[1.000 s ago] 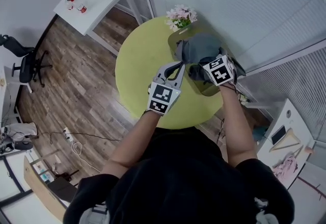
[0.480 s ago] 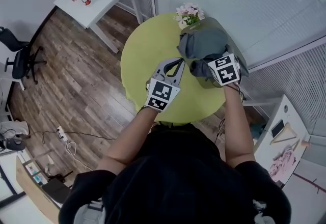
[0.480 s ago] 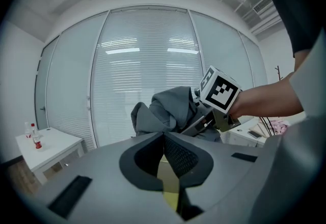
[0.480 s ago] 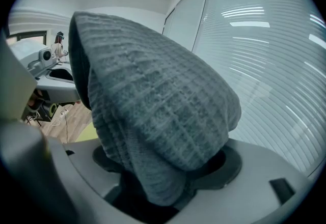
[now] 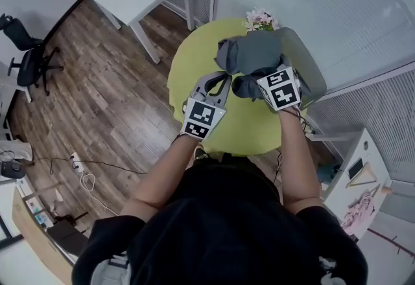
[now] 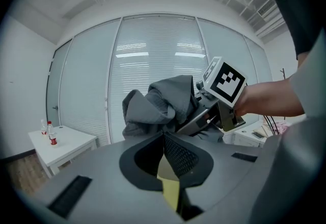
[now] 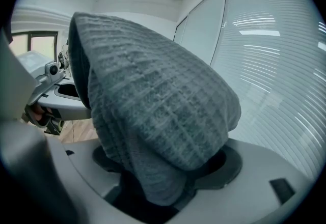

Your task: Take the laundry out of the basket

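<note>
The right gripper (image 7: 155, 192) is clamping a thick fold of the grey garment (image 5: 249, 54) between widely spread jaws, carrying its bulk ahead of them, likely to clear the rim of the basket (image 5: 306, 67). The left gripper (image 5: 220, 80) is waiting alongside, jaws pressed together and empty. Bare table (image 5: 194, 63) is lying open below and left of its jaws.

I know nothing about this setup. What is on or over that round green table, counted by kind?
Grey garment: 1
Basket: 1
Bunch of pink flowers: 1
Hand-held gripper: 2, the left hand-held gripper and the right hand-held gripper
Total: 5
</note>
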A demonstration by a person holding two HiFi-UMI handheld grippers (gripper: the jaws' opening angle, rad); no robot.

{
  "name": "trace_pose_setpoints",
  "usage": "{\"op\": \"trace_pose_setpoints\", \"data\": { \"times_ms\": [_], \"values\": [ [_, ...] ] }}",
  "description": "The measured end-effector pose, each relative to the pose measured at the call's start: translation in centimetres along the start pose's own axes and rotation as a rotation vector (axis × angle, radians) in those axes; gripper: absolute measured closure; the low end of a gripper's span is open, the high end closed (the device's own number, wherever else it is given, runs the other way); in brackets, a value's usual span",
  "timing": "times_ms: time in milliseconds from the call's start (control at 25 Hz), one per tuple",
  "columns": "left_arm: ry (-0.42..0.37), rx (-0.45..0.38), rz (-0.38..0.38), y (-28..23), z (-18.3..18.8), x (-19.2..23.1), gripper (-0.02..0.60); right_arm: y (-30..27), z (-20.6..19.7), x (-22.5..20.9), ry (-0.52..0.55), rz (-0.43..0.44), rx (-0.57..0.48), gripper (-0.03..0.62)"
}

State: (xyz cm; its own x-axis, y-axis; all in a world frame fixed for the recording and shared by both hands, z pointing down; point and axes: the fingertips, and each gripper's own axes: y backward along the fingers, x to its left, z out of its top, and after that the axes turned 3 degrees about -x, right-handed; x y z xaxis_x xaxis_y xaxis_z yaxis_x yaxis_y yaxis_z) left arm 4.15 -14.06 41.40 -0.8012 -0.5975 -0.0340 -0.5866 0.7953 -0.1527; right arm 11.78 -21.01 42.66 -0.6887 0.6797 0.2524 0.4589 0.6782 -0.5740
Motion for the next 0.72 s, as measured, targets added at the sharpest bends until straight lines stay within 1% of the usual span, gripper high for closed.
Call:
{"op": "trace_pose_setpoints", "data": {
  "times_ms": [160,320,520,720],
  "values": [
    [0.006,0.021,0.033,2.7,-1.7,1.8,0.571,-2.5,-0.1,4.2,-0.021,0.06,0.016,0.205],
    [0.035,0.061,0.067,4.9,-4.5,3.5,0.571,-5.7,-2.0,8.1,-0.068,0.123,0.067,0.204],
    [0.085,0.117,0.089,6.2,-8.7,4.0,0.571,-8.9,-6.9,11.4,-0.139,0.192,0.168,0.204],
    [0.128,0.156,0.091,5.5,-13.0,3.2,0.571,-11.3,-12.8,12.8,-0.198,0.223,0.274,0.204]
  ]
}}
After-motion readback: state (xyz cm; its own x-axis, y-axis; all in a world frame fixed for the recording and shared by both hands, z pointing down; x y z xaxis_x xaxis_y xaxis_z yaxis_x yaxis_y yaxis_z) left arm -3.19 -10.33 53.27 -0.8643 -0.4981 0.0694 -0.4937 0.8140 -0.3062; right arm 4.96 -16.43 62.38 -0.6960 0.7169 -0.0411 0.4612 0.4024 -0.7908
